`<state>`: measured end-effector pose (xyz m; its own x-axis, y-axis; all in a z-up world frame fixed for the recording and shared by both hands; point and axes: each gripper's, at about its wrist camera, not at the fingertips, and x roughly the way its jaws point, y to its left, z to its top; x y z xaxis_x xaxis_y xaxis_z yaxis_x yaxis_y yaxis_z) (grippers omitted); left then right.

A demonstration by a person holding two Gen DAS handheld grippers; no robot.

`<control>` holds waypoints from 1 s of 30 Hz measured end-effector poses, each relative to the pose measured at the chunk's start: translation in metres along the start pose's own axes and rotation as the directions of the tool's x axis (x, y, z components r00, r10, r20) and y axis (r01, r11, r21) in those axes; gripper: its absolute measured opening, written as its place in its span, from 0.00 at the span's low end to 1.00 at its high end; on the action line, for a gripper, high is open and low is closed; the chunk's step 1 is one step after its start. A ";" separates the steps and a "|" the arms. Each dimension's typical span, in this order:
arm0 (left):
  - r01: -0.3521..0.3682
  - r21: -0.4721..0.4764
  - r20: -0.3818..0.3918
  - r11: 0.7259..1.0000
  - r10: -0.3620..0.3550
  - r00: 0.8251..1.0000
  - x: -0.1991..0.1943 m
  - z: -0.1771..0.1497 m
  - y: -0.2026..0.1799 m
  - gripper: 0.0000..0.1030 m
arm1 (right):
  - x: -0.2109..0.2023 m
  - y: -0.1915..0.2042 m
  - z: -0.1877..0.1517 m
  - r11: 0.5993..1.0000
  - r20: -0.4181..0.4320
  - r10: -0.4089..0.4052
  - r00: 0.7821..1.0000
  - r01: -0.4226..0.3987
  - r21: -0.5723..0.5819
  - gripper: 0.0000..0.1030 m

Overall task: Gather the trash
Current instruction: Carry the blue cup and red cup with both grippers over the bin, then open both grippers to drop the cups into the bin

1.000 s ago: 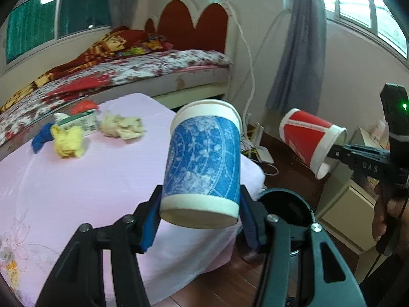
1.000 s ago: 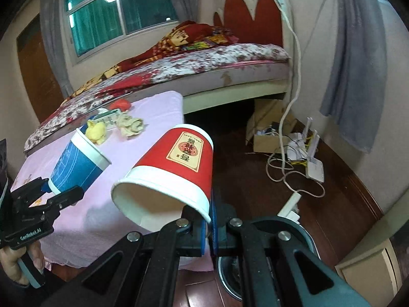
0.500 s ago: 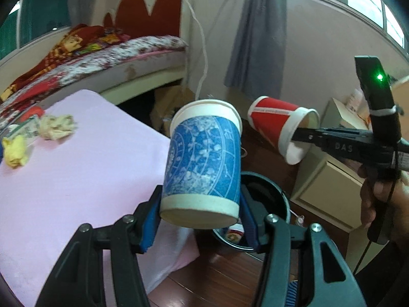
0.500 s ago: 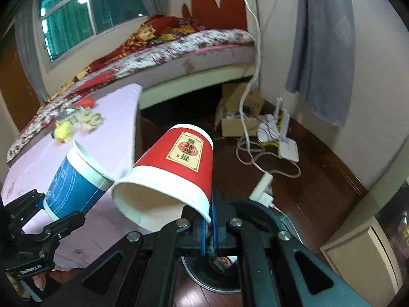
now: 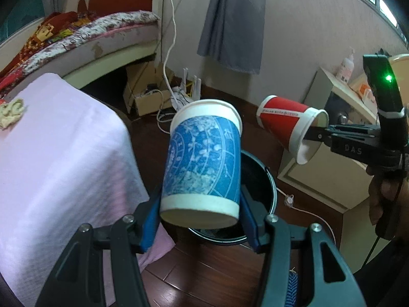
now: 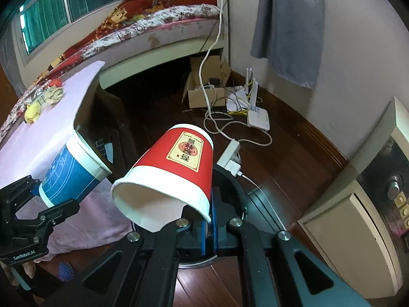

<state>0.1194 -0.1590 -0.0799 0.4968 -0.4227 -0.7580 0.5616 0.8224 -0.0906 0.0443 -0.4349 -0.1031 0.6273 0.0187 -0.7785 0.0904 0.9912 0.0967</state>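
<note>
My left gripper (image 5: pixel 200 220) is shut on the base of a blue-and-white paper cup (image 5: pixel 204 158), which stands upright between the blue pads. Directly behind and below it is a round black bin (image 5: pixel 263 186) on the wooden floor. My right gripper (image 6: pixel 209 220) is shut on the rim of a red paper cup (image 6: pixel 176 171), tipped with its mouth toward the camera, above the same bin (image 6: pixel 235 186). Each wrist view also shows the other side's cup: the red cup (image 5: pixel 288 125) to the right, the blue cup (image 6: pixel 74 171) to the left.
A table under a pink cloth (image 5: pixel 51 140) is left of the bin, with crumpled paper (image 5: pixel 11 111) and a yellow wad (image 6: pixel 32 112) on it. A bed (image 6: pixel 153 33), a cardboard box with cables (image 6: pixel 207 89), a router (image 6: pixel 258 117) and a white cabinet (image 6: pixel 358 220) surround the floor.
Both grippers have swung from over the table toward the black bin and lowered, each keeping its cup. The bin is now directly under both cups.
</note>
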 end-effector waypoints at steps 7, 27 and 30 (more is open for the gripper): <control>0.031 -0.007 -0.080 0.999 -0.032 0.996 0.031 -0.007 -0.004 0.55 | 0.028 -0.005 -0.011 1.000 -0.061 -0.009 0.998 0.007 -0.027 0.04; -0.013 -0.043 -0.231 0.999 0.003 0.973 0.087 -0.021 0.007 0.90 | 0.114 0.013 -0.028 0.974 -0.261 -0.135 0.956 0.079 -0.214 0.14; -0.046 -0.068 -0.216 0.997 0.030 0.976 0.079 -0.026 0.014 0.97 | 0.115 0.000 -0.029 0.971 -0.269 -0.180 0.946 0.128 -0.202 0.66</control>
<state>0.1499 -0.1709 -0.1581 0.3593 -0.3055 -0.8818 0.4917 0.8651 -0.0994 0.0934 -0.4294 -0.2105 0.3695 -0.1258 -0.9207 0.0120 0.9914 -0.1306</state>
